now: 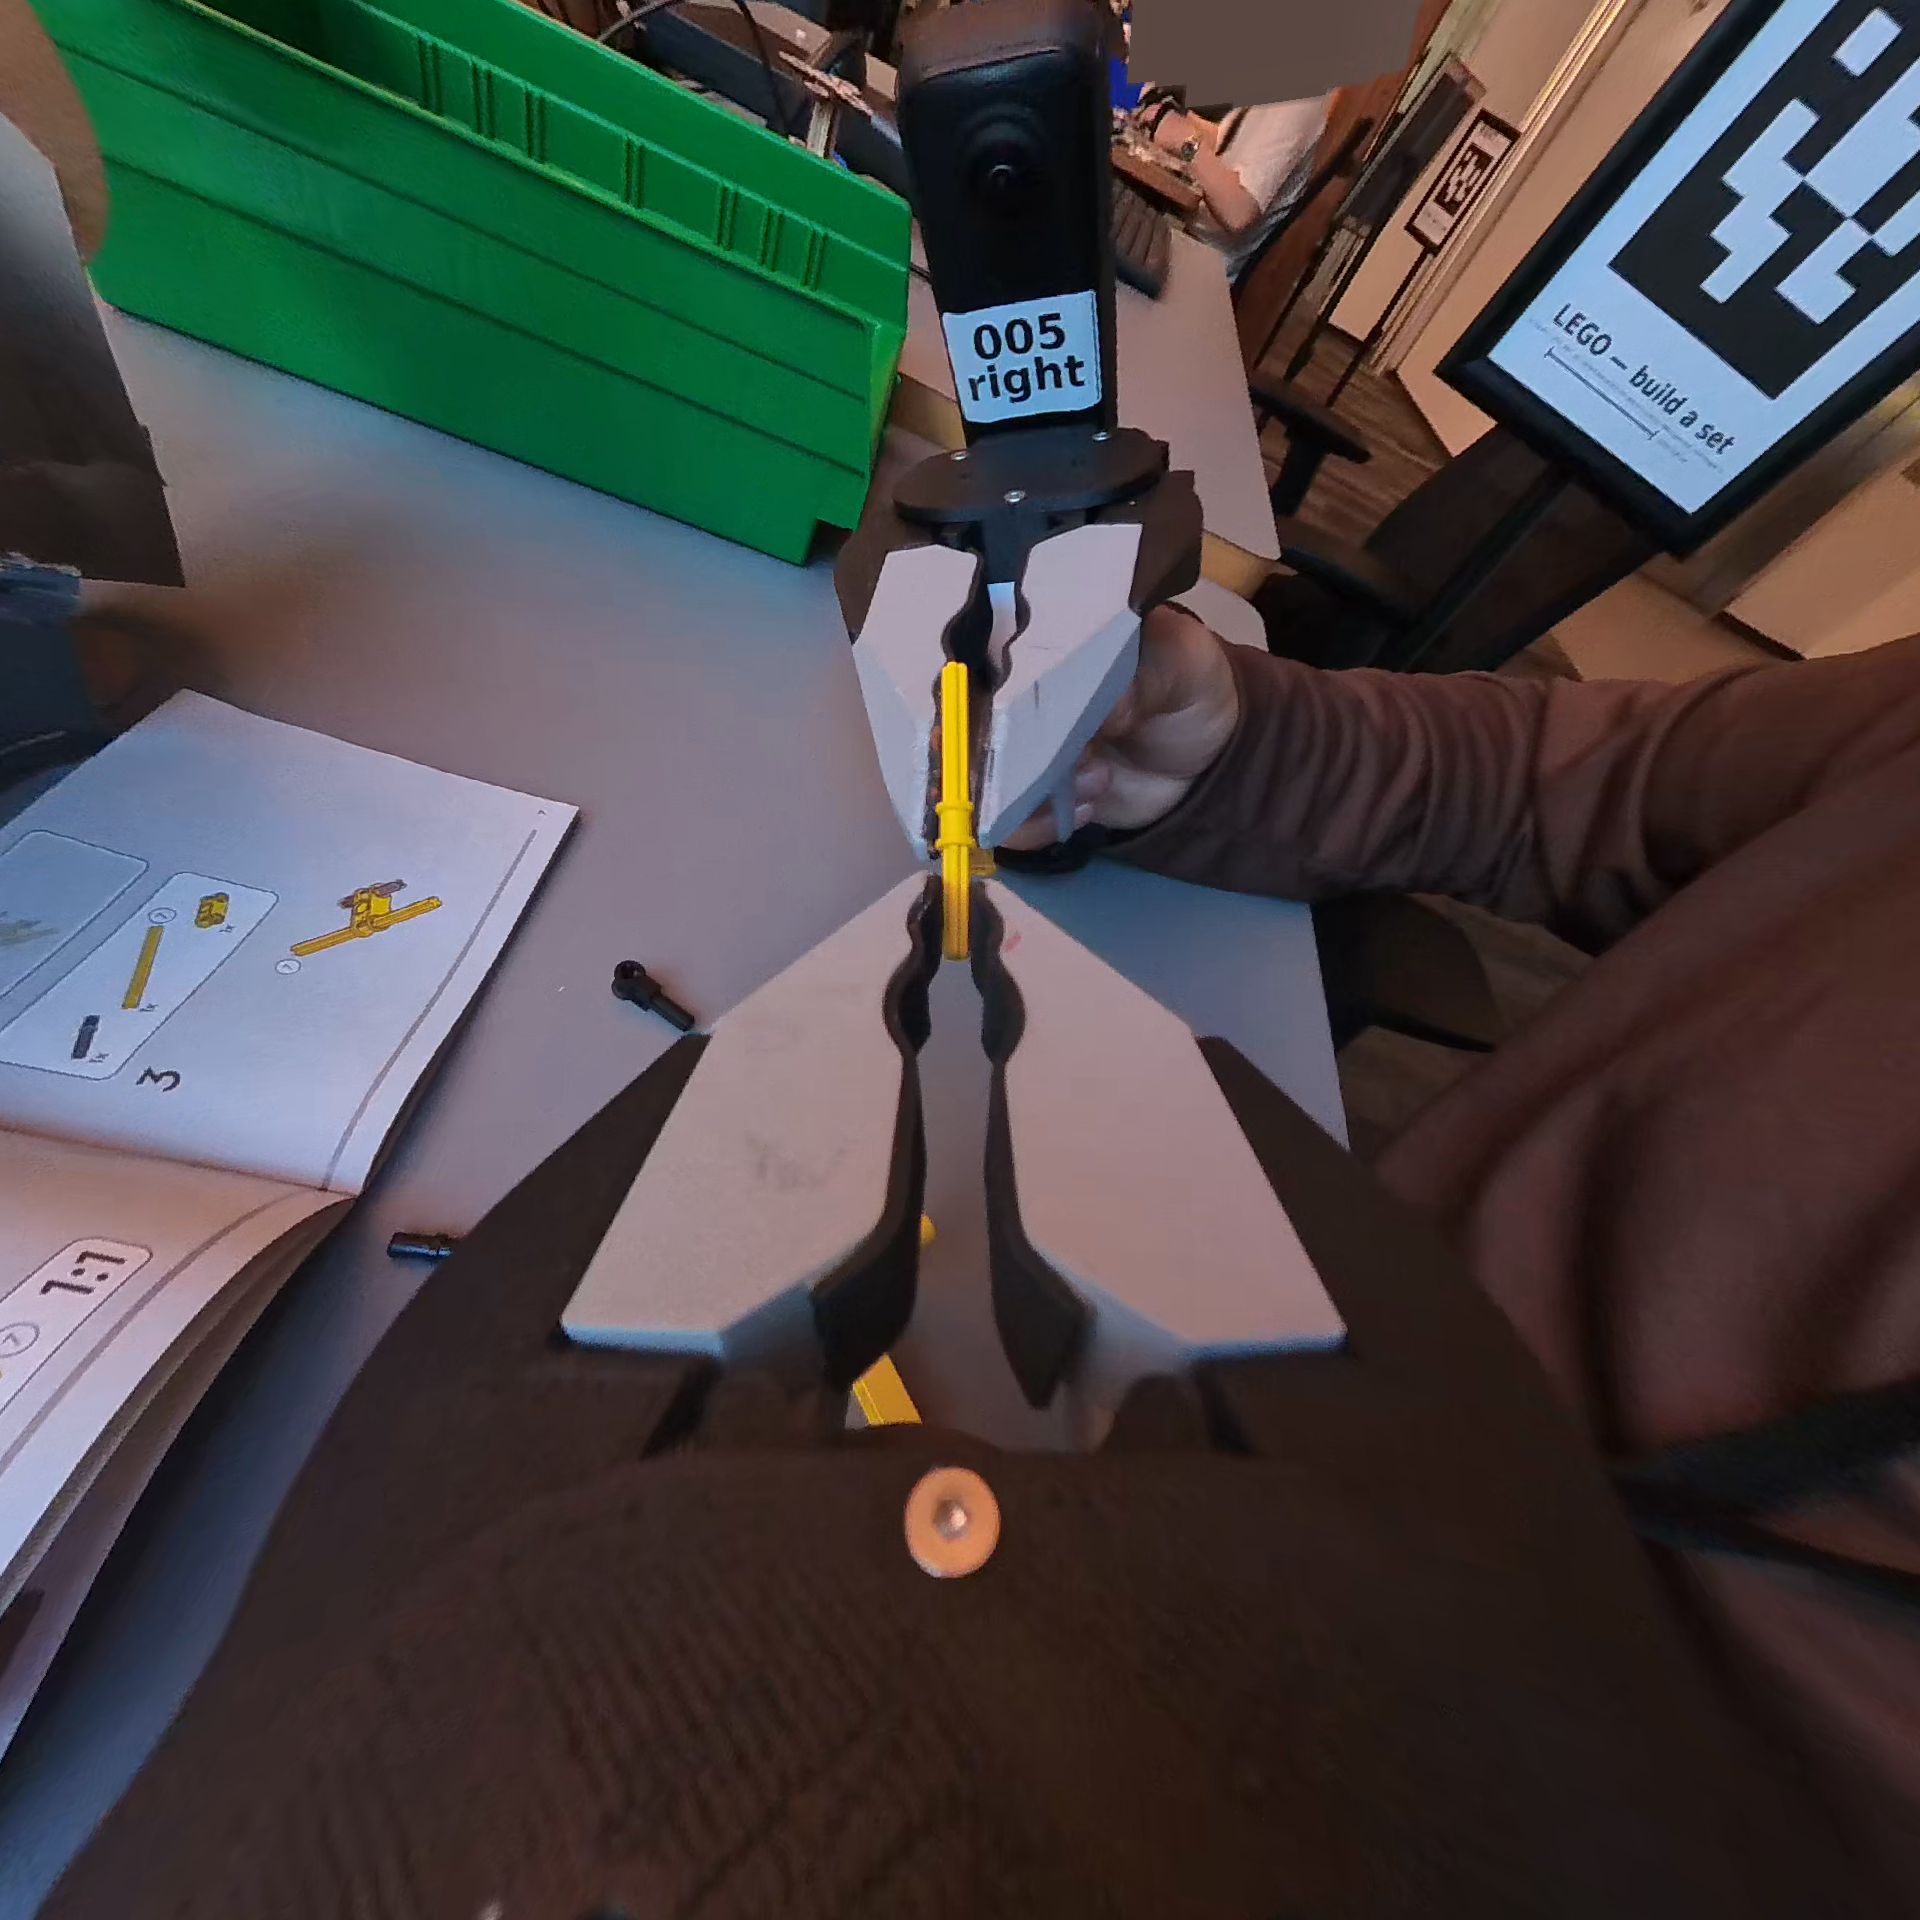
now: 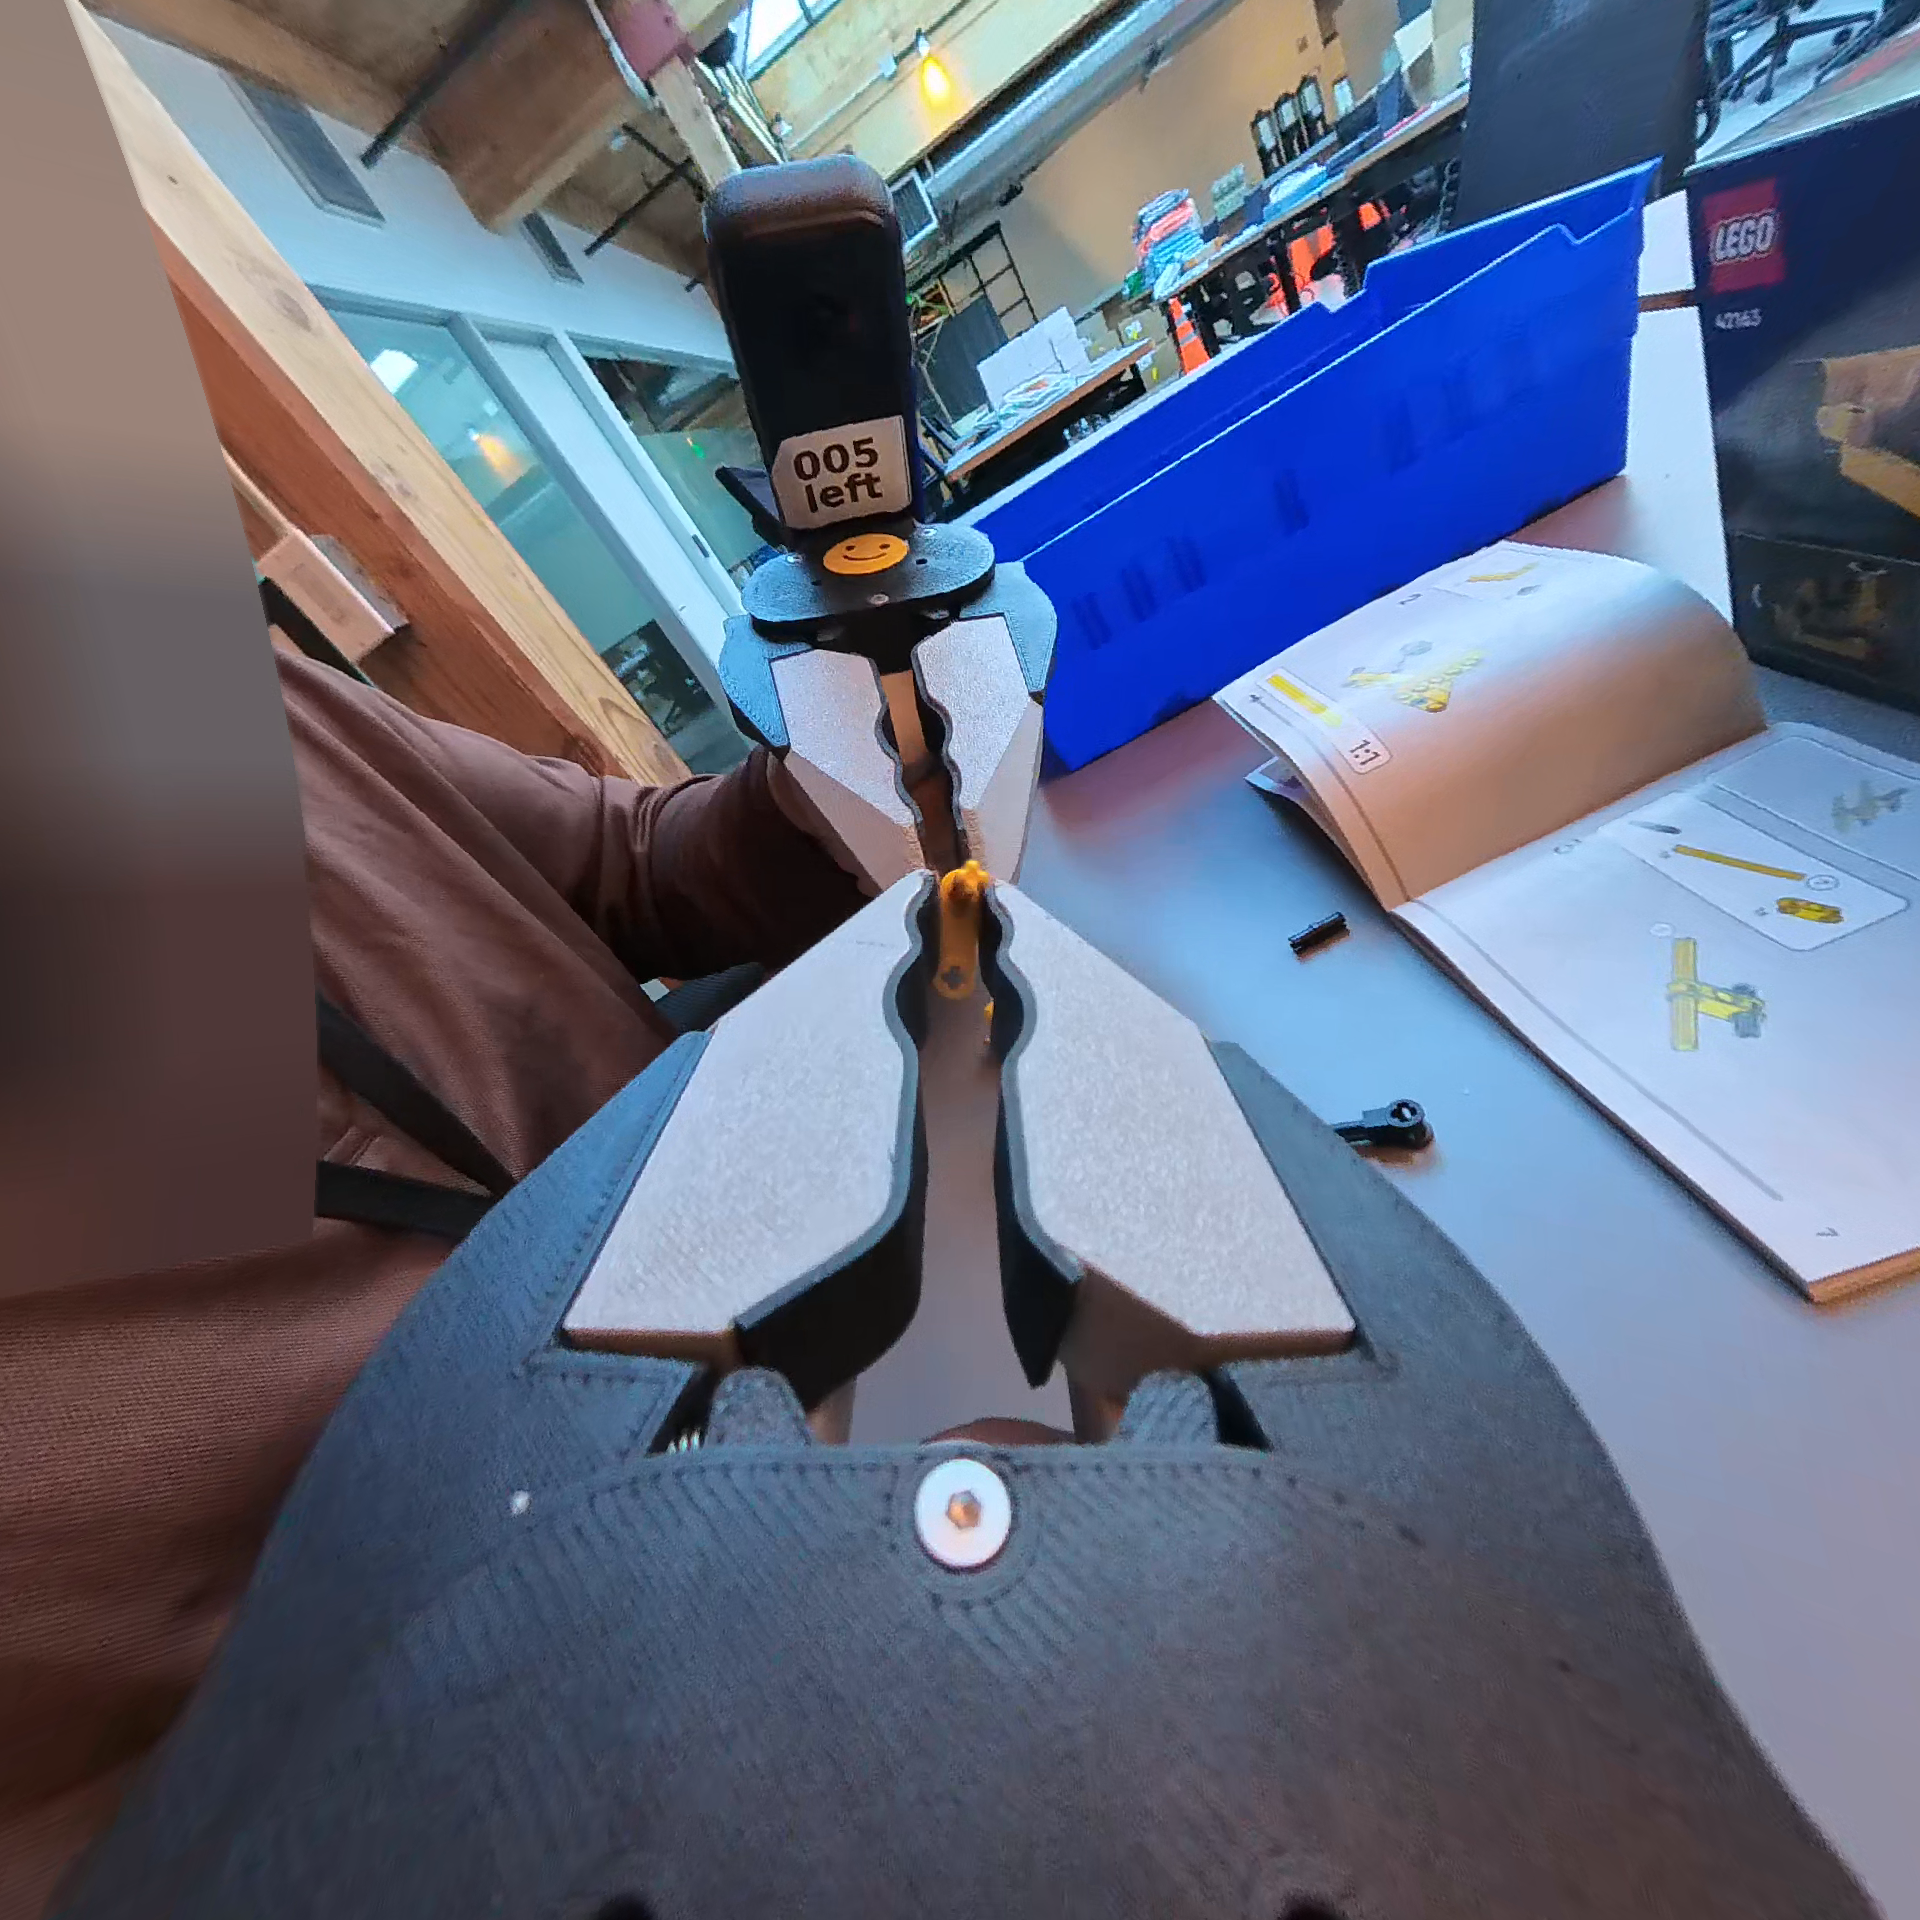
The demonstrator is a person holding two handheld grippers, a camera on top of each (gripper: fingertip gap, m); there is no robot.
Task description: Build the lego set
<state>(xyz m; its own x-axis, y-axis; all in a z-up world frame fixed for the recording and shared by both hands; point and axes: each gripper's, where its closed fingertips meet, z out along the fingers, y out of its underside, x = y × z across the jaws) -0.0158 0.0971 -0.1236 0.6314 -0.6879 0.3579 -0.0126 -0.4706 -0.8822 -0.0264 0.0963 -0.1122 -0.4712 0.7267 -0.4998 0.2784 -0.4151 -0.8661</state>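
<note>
Grey table [image 1: 644, 665] carrying, from largest to smallest: a green bin [image 1: 499, 260] along its far edge in the left wrist view; a blue bin [image 2: 1340, 447] and a dark set box [image 2: 1818, 416] toward the far right corner in the right wrist view; an open instruction booklet [image 2: 1621, 883] lying flat near the table's side edge; and two loose black pins, one with a ring end [image 1: 649, 995] just beside the booklet's corner, one short and straight [image 1: 421, 1245] near the booklet's fold. The left gripper [image 1: 954, 902] and right gripper [image 2: 958, 902] meet tip to tip above the table's near edge, each held by a hand in a brown sleeve [image 1: 1455, 769]. The right gripper's jaws are closed almost fully on a yellow axle [image 1: 953, 758], which runs lengthwise between them and projects past their tips. The left gripper's jaws are likewise nearly closed, pinching a small yellow connector [image 2: 961, 940] at their tips. Axle and connector touch where the two pairs of jaws face each other.
</note>
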